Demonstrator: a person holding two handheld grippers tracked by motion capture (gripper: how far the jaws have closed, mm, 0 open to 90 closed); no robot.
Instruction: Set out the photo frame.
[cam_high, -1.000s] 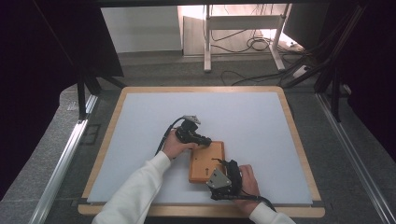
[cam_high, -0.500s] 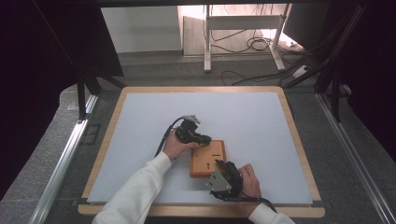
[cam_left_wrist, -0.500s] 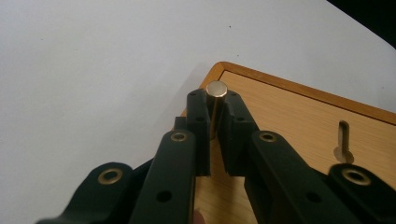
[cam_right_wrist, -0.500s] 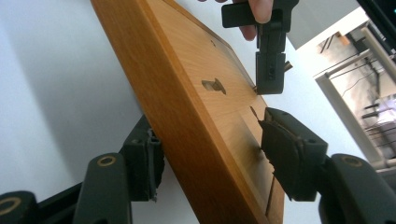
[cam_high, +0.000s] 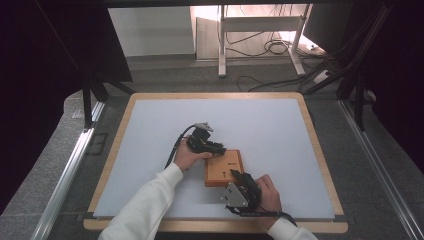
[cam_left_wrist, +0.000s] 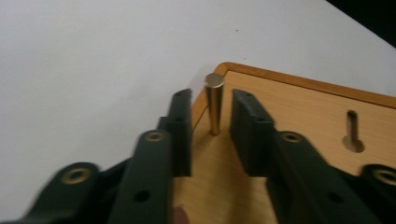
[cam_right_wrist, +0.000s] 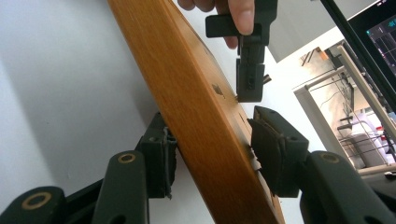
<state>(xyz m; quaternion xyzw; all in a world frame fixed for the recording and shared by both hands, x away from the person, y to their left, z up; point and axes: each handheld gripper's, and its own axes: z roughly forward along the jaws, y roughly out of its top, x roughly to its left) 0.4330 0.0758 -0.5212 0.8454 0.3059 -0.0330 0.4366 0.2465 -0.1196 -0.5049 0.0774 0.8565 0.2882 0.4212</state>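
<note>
A small wooden board (cam_high: 223, 169) with slots lies on the white mat. A brass pin (cam_left_wrist: 215, 103) stands upright in a hole near the board's corner. My left gripper (cam_high: 219, 148) hangs over that far left corner. Its jaws have just been opening and now stand open, the pin between them with a gap on each side (cam_left_wrist: 211, 96). My right gripper (cam_high: 240, 177) is at the board's near edge. Its jaws have just been closing, and the pads now press on both faces of the board (cam_right_wrist: 211, 122). The left gripper (cam_right_wrist: 250, 74) also shows farther off in the right gripper view.
The white mat (cam_high: 150, 150) sits in a wooden table frame (cam_high: 310, 130). Metal rails (cam_high: 70, 165) run along the left, and another along the right. Desk legs and cables (cam_high: 260, 45) stand beyond the far edge. A sleeved forearm (cam_high: 145, 205) reaches in from the bottom.
The right gripper has shifted slightly along the board's near edge. The left hand and the board have stayed where they were.
</note>
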